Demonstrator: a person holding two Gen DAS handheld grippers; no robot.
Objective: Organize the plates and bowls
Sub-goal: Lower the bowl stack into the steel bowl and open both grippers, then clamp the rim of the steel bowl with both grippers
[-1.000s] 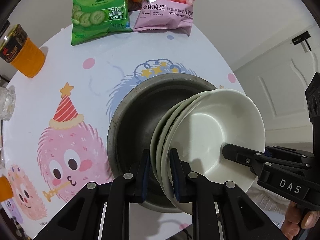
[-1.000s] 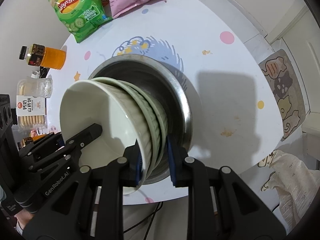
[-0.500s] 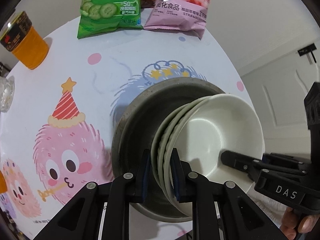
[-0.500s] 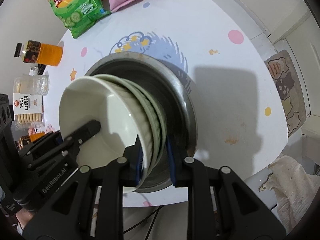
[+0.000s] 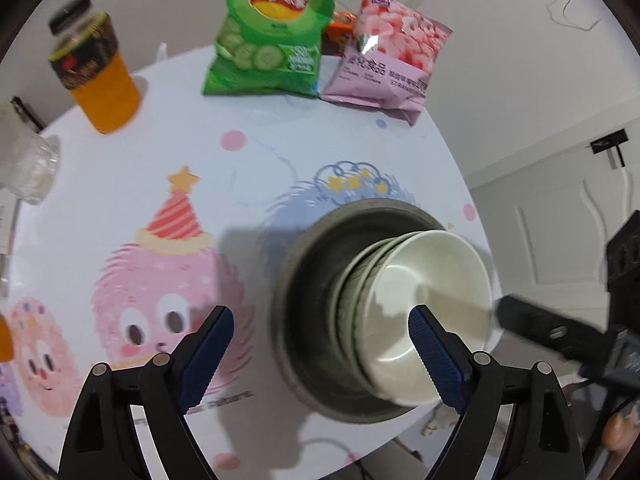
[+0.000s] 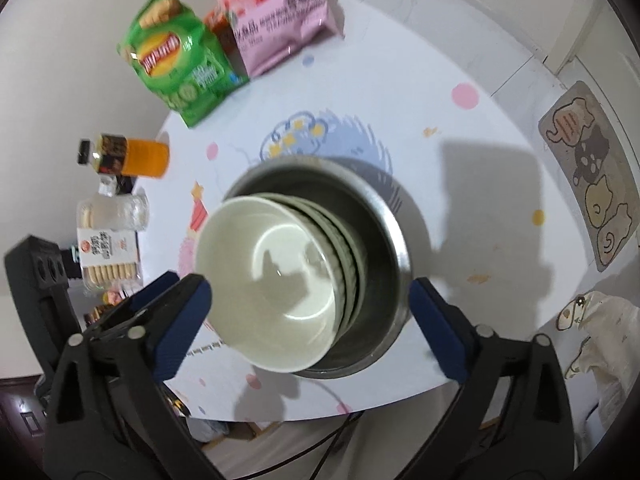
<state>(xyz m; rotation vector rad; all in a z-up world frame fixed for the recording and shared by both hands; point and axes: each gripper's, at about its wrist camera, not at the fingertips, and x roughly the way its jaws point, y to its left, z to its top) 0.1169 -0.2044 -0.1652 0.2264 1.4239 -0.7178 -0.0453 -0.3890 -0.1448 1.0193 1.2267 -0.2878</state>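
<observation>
A round desk [image 5: 304, 152] under a cartoon-monster cloth fills both views. Nearest, the left tongs [image 5: 320, 344] and right tongs [image 6: 308, 312] hang released, jaws spread wide and gripping nothing. Just past them, the stacked white bowls [image 6: 276, 280] sit leaning inside the metal basin [image 6: 384, 240], right of the left tongs' midline and squarely between the right tongs' jaws. Farther back stand a juice bottle [image 5: 96, 84] and snack bags [image 5: 272, 36].

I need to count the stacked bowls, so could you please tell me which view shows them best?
The right wrist view: the ceramic bowl stack sits central, inside visible, lower rims stepped behind. The left wrist view shows it blurred, side-on.
</observation>
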